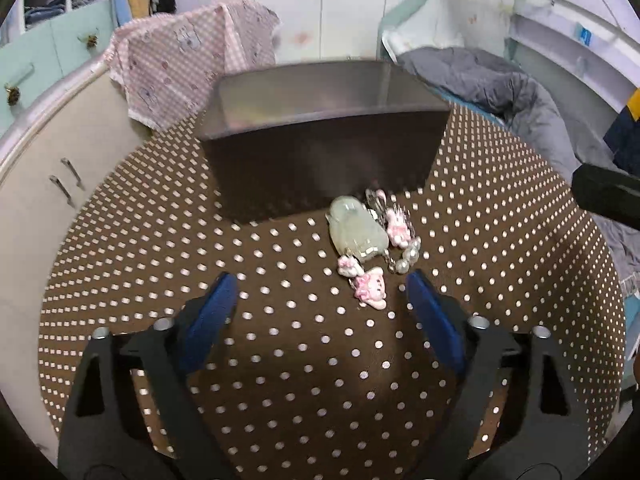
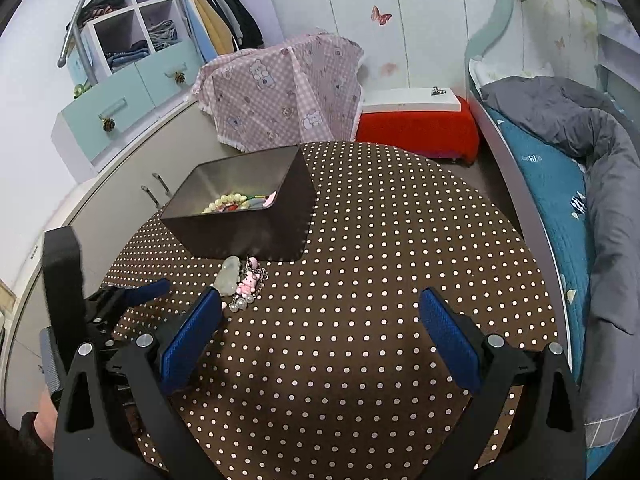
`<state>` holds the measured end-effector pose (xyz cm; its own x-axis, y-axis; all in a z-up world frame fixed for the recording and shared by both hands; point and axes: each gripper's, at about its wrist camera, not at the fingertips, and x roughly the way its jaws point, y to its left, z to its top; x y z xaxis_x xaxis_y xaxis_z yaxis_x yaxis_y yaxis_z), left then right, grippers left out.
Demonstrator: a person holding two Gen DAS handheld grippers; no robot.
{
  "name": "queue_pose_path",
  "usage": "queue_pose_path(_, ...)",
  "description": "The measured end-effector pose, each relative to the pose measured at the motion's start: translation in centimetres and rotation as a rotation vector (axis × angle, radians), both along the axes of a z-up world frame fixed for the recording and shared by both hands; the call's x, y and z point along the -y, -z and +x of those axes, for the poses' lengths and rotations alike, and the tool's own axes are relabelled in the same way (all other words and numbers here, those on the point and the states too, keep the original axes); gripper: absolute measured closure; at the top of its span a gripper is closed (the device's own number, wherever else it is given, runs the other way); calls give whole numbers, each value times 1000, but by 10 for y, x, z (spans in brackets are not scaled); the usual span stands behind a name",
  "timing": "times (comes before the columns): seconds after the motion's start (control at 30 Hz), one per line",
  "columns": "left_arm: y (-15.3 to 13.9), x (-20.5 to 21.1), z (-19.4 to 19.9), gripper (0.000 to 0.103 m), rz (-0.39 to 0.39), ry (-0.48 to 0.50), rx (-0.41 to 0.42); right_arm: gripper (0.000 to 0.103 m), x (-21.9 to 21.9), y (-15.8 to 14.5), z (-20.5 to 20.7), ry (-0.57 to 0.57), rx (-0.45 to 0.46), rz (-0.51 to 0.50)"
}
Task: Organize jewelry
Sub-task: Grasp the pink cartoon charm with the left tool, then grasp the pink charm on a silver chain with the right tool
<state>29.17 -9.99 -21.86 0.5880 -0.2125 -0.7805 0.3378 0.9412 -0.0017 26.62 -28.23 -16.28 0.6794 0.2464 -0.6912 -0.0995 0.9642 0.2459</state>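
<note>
A dark metal box (image 1: 320,152) (image 2: 244,220) stands on the brown polka-dot table; in the right wrist view it holds a pale bead bracelet (image 2: 226,202) and other small pieces. In front of it lies a cluster: a pale green jade pendant (image 1: 356,228) (image 2: 230,278), pink cat charms (image 1: 370,286) (image 2: 248,284) and pearl beads on a chain (image 1: 406,260) (image 2: 240,304). My left gripper (image 1: 318,288) is open and empty, just short of the charms. My right gripper (image 2: 320,304) is open and empty, right of the cluster.
A pink checked cloth (image 1: 180,64) (image 2: 280,96) drapes behind the box. A red stool with a white board (image 2: 416,120) stands beyond the table. A bed with grey duvet (image 2: 580,152) runs along the right. A beige cabinet (image 2: 132,204) is on the left.
</note>
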Motion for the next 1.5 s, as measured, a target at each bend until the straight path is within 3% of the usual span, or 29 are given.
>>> queue_pose_path(0.13, -1, -8, -2, 67, -23, 21, 0, 8, -3, 5, 3, -10, -12, -12)
queue_pose_path(0.2, -2, -17, -3, 68, -42, 17, -7, 8, -8, 8, 3, -21, -19, -24)
queue_pose_path(0.3, -1, -24, -3, 64, -11, -9, 6, 8, -20, 12, 7, -47, -28, -49)
queue_pose_path(0.33, -1, -26, -3, 46, -4, -18, 6, 8, -24, 14, 8, -58, -31, -56)
queue_pose_path(0.4, 0, -29, -2, 32, 8, -39, 12, 8, -34, 18, 11, -85, -34, -75)
queue_pose_path(0.57, -1, -27, 13, 32, -24, -13, -6, 9, -56, 29, 17, -137, -45, -126)
queue_pose_path(0.6, -1, -28, 16, 36, -32, -2, -7, 13, -59, 31, 18, -144, -50, -133)
queue_pose_path(0.63, -2, -27, 20, 51, -36, 6, -9, 17, -63, 34, 21, -150, -57, -140)
queue_pose_path(0.67, -3, -27, 22, 56, -35, 14, -4, 20, -65, 36, 22, -151, -60, -144)
queue_pose_path(0.7, -4, -28, 26, 69, -41, 23, -5, 22, -67, 37, 23, -152, -64, -148)
queue_pose_path(0.83, -4, -37, 24, 81, -65, 31, -12, 26, -73, 40, 28, -156, -71, -154)
queue_pose_path(1.17, -2, -49, 24, 79, -67, 9, -9, 45, -79, 42, 47, -138, -74, -184)
queue_pose_path(1.33, 0, -43, 19, 60, -56, 27, -6, 61, -90, 48, 56, -164, -88, -216)
queue_pose_path(1.5, 1, -44, 19, 60, -71, 23, -10, 81, -89, 48, 52, -173, -81, -239)
